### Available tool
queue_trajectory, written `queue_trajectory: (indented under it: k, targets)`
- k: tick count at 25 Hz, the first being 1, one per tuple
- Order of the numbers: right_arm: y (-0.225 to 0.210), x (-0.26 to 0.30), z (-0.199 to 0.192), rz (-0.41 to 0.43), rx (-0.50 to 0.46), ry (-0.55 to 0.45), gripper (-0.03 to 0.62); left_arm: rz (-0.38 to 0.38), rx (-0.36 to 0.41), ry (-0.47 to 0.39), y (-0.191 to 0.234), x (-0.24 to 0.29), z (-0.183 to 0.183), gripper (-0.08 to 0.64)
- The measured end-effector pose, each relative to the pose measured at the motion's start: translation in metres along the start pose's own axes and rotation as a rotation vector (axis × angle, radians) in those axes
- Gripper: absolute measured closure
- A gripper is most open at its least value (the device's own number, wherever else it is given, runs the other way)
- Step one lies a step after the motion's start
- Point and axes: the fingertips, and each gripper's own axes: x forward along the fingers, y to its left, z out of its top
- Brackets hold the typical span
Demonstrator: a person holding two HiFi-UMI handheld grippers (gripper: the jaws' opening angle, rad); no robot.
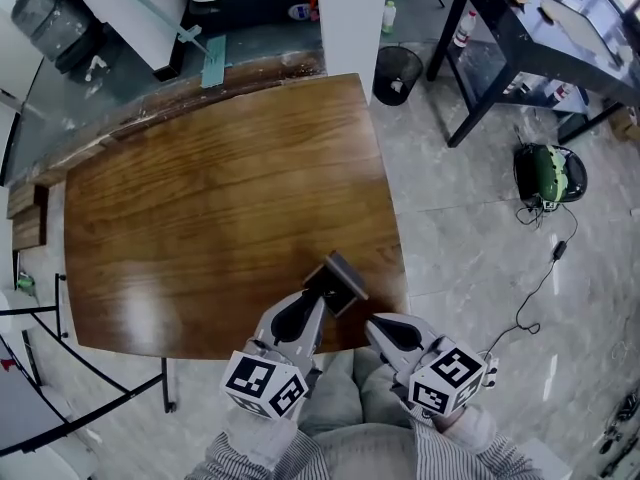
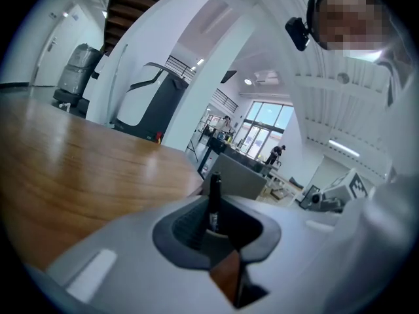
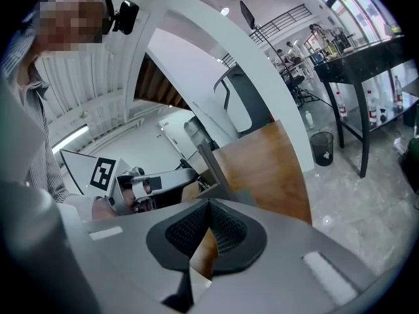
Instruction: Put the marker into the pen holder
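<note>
At the counter's [image 1: 200,218] near edge, the marker [image 2: 214,190] is being pinched by the left tool [image 2: 219,224], just short of the pen holder [image 1: 342,280]; insertion not yet done. The right tool [image 3: 208,209] is being held pressed together, empty.

Marker [image 2: 214,200] between left gripper [image 2: 219,222] fingers; pen holder [image 2: 243,175] just ahead of them on table [image 2: 78,169]; right gripper [image 1: 380,326] right of pen holder.

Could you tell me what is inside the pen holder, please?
Its inside cannot be seen: only the grey walls of the pen holder show. The black marker is outside it, clamped in the left gripper just in front.
</note>
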Motion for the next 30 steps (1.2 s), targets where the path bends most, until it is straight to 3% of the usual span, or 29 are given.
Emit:
queue_trajectory:
  k: [21,30]
  targets:
    - [-0.005,-0.003,0.007,0.003,0.002,-0.008,0.593,-0.004,0.153,0.104,-0.009,0.025,-0.009,0.508]
    - [-0.004,-0.003,0.009,0.006,0.003,-0.019,0.593,0.008,0.170,0.162,-0.008,0.029,-0.009,0.506]
